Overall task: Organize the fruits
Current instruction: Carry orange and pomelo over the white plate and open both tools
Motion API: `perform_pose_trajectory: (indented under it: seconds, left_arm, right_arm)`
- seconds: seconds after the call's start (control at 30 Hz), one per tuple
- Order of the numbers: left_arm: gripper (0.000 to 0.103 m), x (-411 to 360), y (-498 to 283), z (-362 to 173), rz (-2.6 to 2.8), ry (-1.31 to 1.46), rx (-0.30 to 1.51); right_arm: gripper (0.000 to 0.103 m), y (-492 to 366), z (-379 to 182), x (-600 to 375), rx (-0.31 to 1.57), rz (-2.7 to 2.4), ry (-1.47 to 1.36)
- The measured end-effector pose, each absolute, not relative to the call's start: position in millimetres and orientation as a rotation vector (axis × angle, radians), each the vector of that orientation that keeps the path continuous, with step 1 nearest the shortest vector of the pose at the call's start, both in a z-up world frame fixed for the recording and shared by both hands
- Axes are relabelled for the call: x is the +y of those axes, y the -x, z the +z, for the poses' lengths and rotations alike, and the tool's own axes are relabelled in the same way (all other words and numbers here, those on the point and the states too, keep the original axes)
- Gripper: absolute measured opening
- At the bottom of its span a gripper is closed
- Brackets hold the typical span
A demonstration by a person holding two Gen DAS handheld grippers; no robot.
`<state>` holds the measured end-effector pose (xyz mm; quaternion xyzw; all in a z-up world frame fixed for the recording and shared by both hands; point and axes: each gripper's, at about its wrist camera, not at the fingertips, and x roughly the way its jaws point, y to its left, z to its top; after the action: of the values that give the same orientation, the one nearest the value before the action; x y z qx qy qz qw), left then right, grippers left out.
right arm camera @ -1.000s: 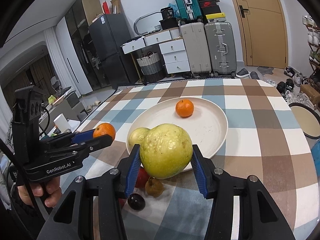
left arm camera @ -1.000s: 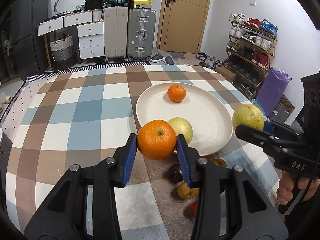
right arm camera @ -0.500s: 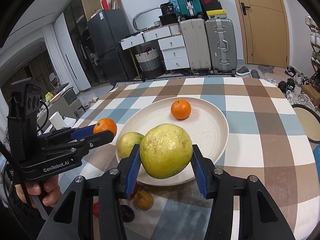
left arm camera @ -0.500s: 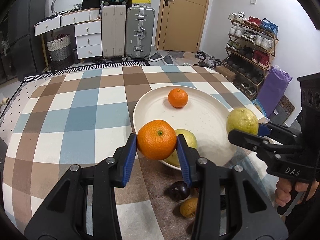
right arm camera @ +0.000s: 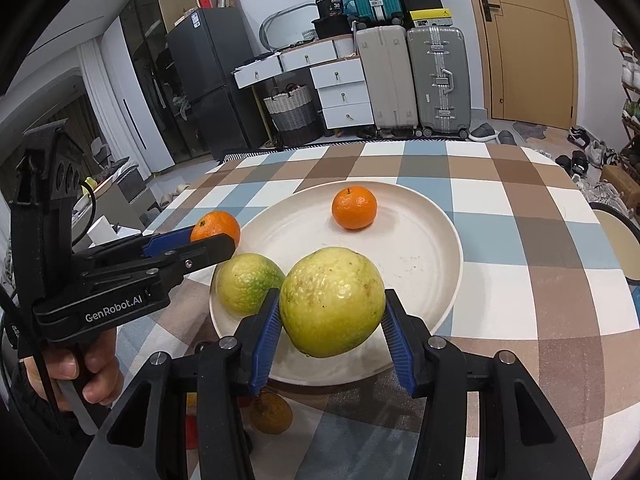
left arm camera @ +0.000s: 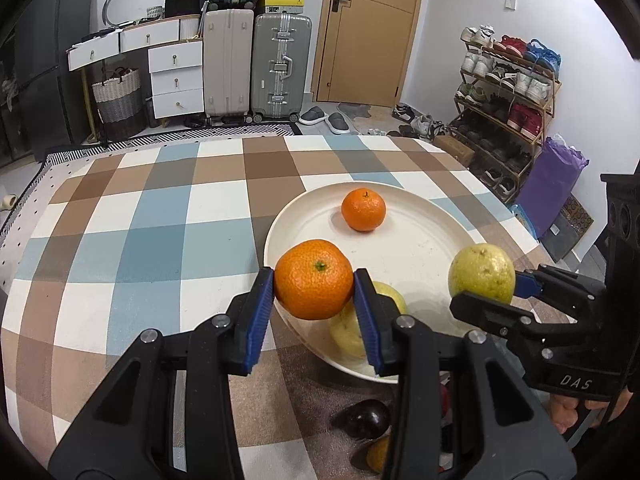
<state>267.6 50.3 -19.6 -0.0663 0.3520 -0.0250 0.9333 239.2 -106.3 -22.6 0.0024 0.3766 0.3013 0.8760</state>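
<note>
Blue pads of the left gripper (left arm camera: pixel 314 280) were clamped on an orange (left arm camera: pixel 313 279), which was held above the near-left rim of the plate (left arm camera: pixel 420 248). The orange was bright, finely pitted, and showed a small green stem scar facing the camera. The right gripper (right arm camera: pixel 331 312) was clenched on a yellow-green guava (right arm camera: pixel 332 301), held over the near edge of the plate; its skin was bumpy, pale yellow with faint brown specks.

On the plate, a smaller mandarin (right arm camera: pixel 354 207) was seen toward the far side, and a second guava (right arm camera: pixel 248 283), greener in patches, lay against the near-left inner wall. The middle and right part of the plate were left bare, with only a few dark specks.

In front of the plate, on the checked tablecloth (left arm camera: pixel 160 216), a dark plum-like fruit (left arm camera: pixel 366 418) and a brownish-yellow fruit (right arm camera: pixel 271 414) were partly hidden behind the gripper bodies; something red beside them could not be identified.

Beyond the plate and to its left, wide stretches of cloth lay open as far as the table's far edge. To the right of the plate, the table's rounded edge was close, with a shoe rack (left arm camera: pixel 508 92) standing beyond it.
</note>
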Motion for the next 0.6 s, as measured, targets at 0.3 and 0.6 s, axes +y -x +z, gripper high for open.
perform_pose_trajectory:
  seconds: [0.3, 0.6]
  left_arm:
    - [0.037, 49.8, -270.7, -21.7, -0.071, 0.152, 0.705]
    - [0.037, 51.7, -273.0, -21.8, -0.062, 0.150, 0.708]
  right_arm:
    - [0.050, -239.6, -26.2, -104.5, 0.795, 0.609, 0.017]
    - [0.050, -240.1, -29.4, -102.4, 0.803, 0.597, 0.030]
